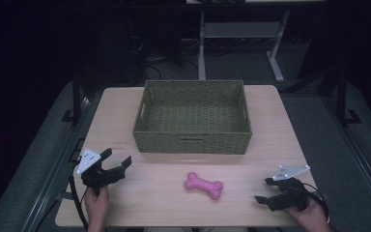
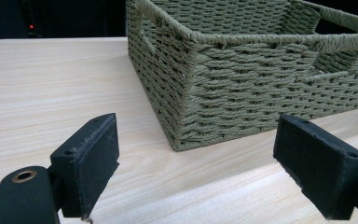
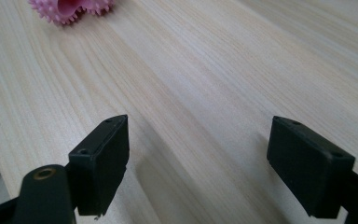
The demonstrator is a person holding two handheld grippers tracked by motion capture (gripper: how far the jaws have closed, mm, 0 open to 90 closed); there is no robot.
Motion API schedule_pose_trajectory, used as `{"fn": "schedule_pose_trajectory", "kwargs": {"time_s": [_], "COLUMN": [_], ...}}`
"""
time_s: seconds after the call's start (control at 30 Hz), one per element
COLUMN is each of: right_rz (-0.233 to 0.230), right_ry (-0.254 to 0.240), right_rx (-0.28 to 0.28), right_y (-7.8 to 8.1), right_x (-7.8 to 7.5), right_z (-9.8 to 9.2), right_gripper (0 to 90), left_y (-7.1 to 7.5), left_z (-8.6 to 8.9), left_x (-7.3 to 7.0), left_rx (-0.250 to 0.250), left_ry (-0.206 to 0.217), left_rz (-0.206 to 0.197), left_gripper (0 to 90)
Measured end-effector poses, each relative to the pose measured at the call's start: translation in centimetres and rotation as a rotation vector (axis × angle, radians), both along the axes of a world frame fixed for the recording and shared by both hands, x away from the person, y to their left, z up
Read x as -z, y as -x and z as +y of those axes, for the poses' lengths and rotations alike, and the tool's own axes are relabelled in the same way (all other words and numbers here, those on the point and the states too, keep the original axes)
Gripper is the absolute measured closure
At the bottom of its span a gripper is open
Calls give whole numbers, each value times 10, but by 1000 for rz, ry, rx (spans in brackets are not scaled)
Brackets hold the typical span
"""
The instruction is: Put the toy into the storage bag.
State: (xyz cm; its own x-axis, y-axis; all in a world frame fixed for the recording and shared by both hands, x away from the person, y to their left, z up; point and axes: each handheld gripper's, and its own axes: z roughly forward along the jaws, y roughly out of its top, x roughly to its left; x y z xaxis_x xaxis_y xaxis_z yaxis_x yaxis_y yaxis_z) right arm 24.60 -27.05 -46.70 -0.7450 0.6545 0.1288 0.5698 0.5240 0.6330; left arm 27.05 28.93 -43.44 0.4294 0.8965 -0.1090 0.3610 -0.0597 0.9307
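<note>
Bone toy [image 1: 203, 185] lies between left tool [image 1: 119, 160] and right tool [image 1: 264, 190]; both spread, empty.

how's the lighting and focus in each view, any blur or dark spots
High view: dim, room behind black, table lit evenly. Left gripper view: bright, basket sharp, jaws a little soft. Right gripper view: bright, jaw shadows on the wood, pink bone cut off at the top edge.

A dim lab: bare test table [image 1: 125, 111], cables [image 1: 149, 60] and desk frame [image 1: 241, 34] behind.
</note>
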Motion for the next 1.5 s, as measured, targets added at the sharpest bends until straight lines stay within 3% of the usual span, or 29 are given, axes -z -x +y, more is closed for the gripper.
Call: {"fn": "schedule_pose_trajectory", "kwargs": {"time_s": [0.13, 0.37, 0.57, 1.13, 1.5], "right_rz": [-2, -32, -30, -7, 8], "right_ry": [-11, 6, 21, 66, 92], "right_rx": [9, -21, -49, -203, -279], "right_y": [0, -3, -7, -24, -35], "right_x": [-2, -14, -23, -50, -59], "right_z": [1, 12, 20, 75, 100], "right_gripper": [204, 198, 194, 179, 168], "left_y": [-2, 1, 0, 0, 0], "left_z": [-1, -1, -2, 0, 4], "left_x": [1, 1, 1, 1, 1], "left_rx": [-2, 12, 16, 26, 10], "left_ry": [3, 0, -8, -8, 2], "left_rz": [2, 0, 3, 6, 1], "left_gripper": [136, 137, 136, 136, 137]}}
